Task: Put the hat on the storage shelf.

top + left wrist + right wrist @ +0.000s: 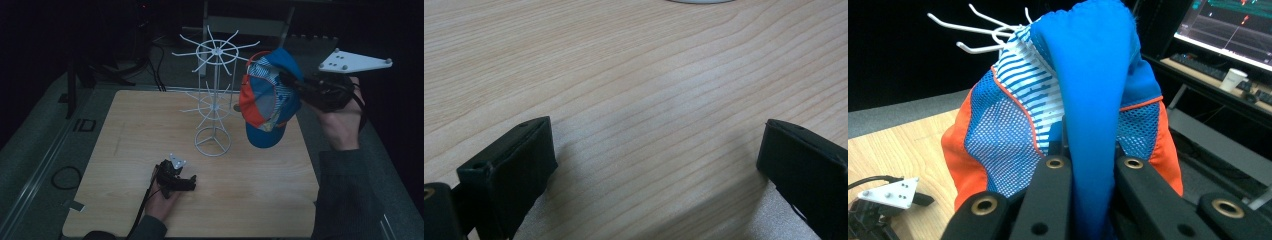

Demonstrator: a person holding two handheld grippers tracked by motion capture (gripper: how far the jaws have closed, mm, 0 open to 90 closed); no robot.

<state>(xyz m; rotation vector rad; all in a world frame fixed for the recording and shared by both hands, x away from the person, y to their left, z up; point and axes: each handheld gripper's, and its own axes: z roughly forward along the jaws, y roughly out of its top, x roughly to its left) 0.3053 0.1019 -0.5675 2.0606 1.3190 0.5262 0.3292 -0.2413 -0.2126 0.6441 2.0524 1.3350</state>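
Blue-orange mesh fabric cap (267, 102) — clamped in right gripper (295, 85), just beside white wire hook rack (214, 90). Left gripper (654, 165) jaws apart, on bench (125, 130). Risk: mesh snags a hook, rack tips.

My high view looks forward and down over the whole surface (125, 125). My left view skims its wood closely; my right view, raised, shares the white rack (214, 95) upper left.

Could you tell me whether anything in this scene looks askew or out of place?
Nothing looks damaged or spilled. The cap hangs bunched and tilted, brim downward, pinched by the right gripper beside the upright white wire rack, not yet on a hook. The left gripper rests open on the table.
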